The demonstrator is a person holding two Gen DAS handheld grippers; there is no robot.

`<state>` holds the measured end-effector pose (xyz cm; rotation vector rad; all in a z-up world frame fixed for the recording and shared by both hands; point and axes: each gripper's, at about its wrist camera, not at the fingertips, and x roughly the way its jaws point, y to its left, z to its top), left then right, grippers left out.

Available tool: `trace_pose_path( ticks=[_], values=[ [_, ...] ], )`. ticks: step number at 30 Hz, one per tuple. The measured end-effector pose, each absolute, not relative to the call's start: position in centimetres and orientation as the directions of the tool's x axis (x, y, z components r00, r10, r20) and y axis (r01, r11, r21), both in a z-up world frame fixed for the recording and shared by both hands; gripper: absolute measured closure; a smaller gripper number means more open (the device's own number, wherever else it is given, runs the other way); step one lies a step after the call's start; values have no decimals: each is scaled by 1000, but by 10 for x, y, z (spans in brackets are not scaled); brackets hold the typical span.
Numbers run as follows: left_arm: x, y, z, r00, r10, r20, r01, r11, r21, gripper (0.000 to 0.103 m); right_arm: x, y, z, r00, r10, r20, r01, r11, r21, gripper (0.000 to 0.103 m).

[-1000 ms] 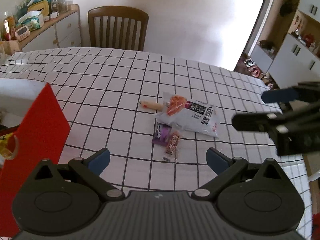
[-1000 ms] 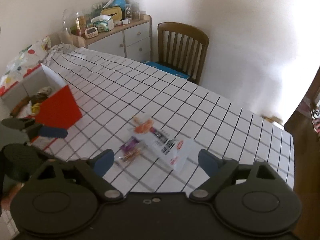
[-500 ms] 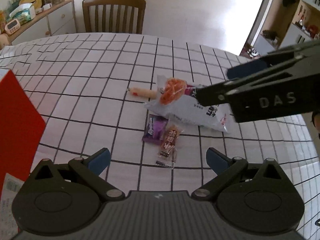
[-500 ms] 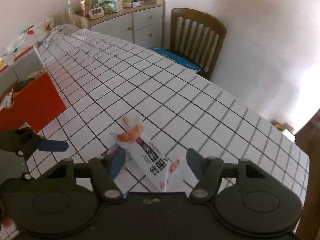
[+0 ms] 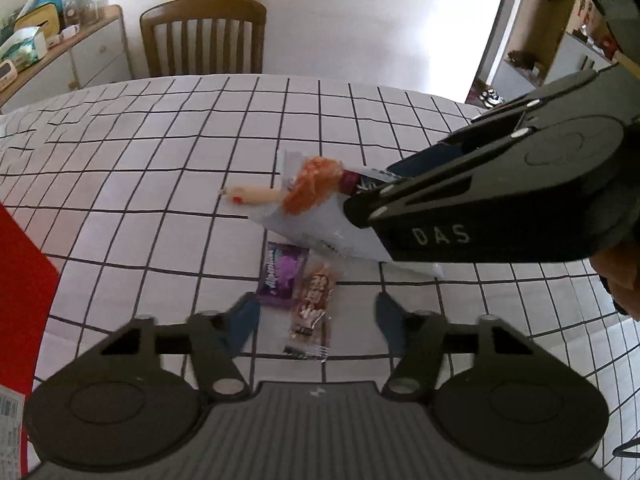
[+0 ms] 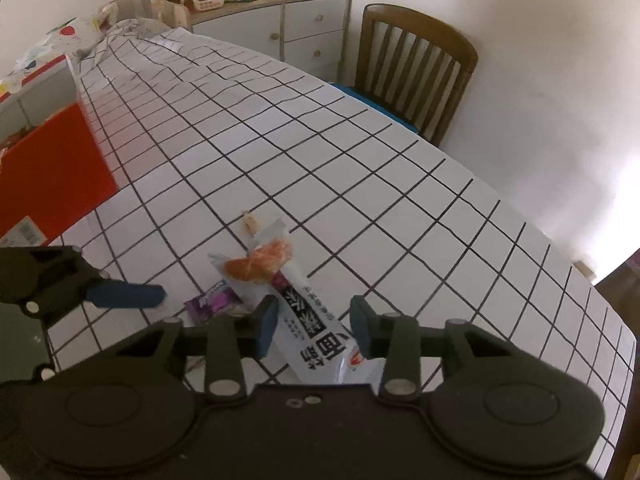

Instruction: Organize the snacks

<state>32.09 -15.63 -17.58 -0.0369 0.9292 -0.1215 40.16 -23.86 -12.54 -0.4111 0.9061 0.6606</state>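
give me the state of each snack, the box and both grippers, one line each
Left gripper: jaws just closing, pads not yet on the small brown packet between them.
Right gripper: jaws just closing, astride the white bag, pads not pressing.
White bag: lying flat on the tablecloth.
Purple packet: flat, beside the brown packet.
Small brown packet: flat, sealed.
Sausage stick: lying flat, partly under the bag.
Red box: open-topped.

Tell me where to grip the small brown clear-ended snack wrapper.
Grip the small brown clear-ended snack wrapper across its narrow middle, coming from above. It lies flat, lengthwise away from the left hand-held gripper, with the purple foil packet against its left edge.
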Motion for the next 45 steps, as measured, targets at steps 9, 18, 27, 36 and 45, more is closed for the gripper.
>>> trace_pose_path(
  ticks=[9, 18, 27, 36, 45],
  values=[
    [316, -166, -176, 614, -66, -786, 85, 996, -17, 67, 396, -240, -128, 462, 364, -809, -668, 742, -47, 87],
    [311, -155, -173, 596, -49, -802, 54, 998, -21, 81, 386, -251, -127, 464, 383, -799, -648, 762, -11, 98],
    [297, -144, -163, 572, -87, -816, 32, 996, -83, 83, 362, -272, -125, 467, 382, -797, -560, 826, 67, 99],
    [270, -137, -157, 535, -107, -838, 22, 993, -112, 83, 322, -285, -117, 462, 383, -800, -490, 862, 130, 99],
    [236, -123, -141, 521, -144, -841, 24, 988, -155, 83, 280, -289, -102, 471, 376, -798, -427, 889, 167, 99]
  ],
)
